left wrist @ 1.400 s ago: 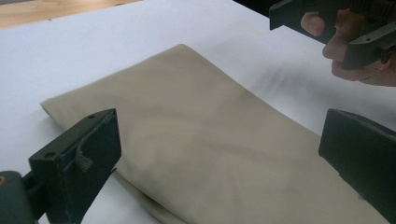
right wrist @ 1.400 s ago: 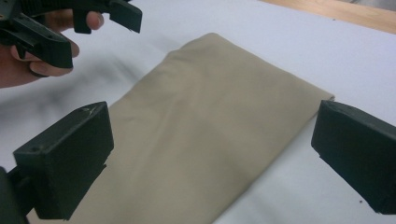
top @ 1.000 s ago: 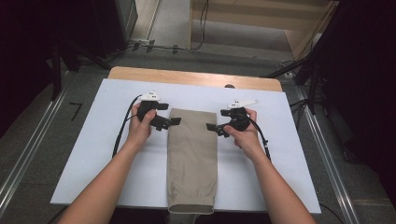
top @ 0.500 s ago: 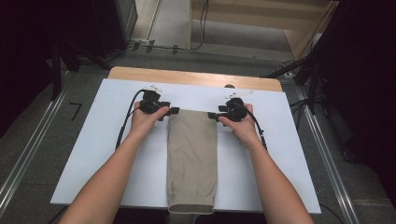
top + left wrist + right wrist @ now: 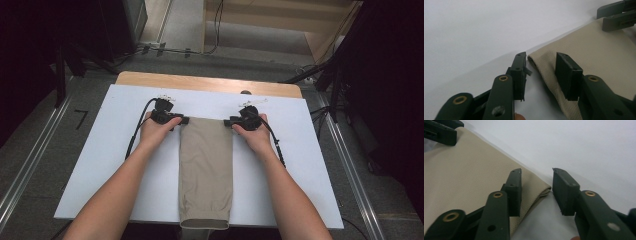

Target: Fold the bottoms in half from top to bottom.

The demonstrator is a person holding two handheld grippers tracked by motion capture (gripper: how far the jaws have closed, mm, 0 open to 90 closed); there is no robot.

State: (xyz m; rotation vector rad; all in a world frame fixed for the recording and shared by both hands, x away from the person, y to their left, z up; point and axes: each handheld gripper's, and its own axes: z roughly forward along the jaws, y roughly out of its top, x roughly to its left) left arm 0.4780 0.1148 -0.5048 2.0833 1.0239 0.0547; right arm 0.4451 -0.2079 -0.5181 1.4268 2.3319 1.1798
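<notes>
Folded beige trousers [image 5: 206, 165] lie lengthwise on the white board [image 5: 120, 150], the cuffed end hanging over its near edge. My left gripper [image 5: 183, 120] is at their far left corner and stands open. In the left gripper view, that corner of the beige cloth [image 5: 594, 50] lies between the spread jaws of the left gripper [image 5: 541, 63]. My right gripper [image 5: 228, 121] is open at the far right corner. In the right gripper view, the cloth [image 5: 469, 175] ends in a corner between the jaws of the right gripper [image 5: 536, 181].
The white board rests on a wooden table [image 5: 210, 84] whose far edge shows beyond it. Bare board lies left and right of the trousers. Metal rails [image 5: 30, 170] run along both sides on the floor, with cables [image 5: 215, 30] beyond the table.
Both grippers moved a little farther away and inward over the last second, reaching the trousers' far corners. Little has shifted in the last half second.
</notes>
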